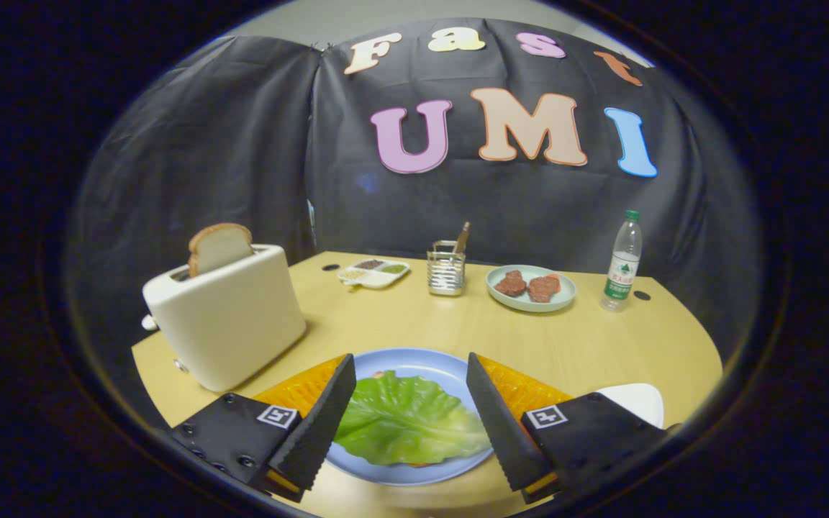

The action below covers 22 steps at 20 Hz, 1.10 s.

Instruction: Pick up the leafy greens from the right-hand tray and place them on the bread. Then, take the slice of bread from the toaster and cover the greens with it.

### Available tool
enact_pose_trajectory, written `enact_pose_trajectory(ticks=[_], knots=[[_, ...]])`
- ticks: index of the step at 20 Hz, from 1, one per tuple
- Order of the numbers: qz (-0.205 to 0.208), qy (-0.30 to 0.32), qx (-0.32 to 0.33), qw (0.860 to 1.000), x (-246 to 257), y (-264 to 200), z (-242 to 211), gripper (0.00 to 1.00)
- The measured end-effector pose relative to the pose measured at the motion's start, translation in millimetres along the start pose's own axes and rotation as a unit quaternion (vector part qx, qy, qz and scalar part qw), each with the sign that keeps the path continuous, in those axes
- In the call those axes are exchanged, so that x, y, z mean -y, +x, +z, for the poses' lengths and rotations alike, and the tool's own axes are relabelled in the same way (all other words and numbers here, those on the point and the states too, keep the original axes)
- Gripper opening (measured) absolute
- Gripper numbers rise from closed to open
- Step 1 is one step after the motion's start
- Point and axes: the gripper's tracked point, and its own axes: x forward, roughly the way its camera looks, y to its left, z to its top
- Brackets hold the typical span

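- The white toaster (231, 320) stands left of the fingers with a bread slice (219, 247) upright in its slot, high enough to grip.
- The gripper (411, 403) hangs wide apart, holding nothing, over the blue plate (414, 360); the lettuce leaf (404, 421) lies flat there between the fingers, apparently already placed.
- Beyond: a divided sauce dish (373, 273), wire holder (446, 273), a plate of meat patties (531, 288), a water bottle (622, 262).
- A white tray (637, 401) sits right.

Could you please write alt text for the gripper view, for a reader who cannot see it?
The open claw hovers over a lettuce leaf on a blue plate. Beyond, a white toaster holds a bread slice.
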Motion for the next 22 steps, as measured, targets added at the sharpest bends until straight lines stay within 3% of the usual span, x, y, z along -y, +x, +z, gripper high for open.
enact_pose_trajectory(ticks=[5,12,22], knots=[[0.11,0.066,0.034,0.991,-78.5,-14.8,30.0,0.95],[0.168,0.091,0.057,0.98,-152.9,-8.2,61.0,0.94],[0.173,0.112,0.067,0.976,-229.7,39.3,70.2,0.91]])
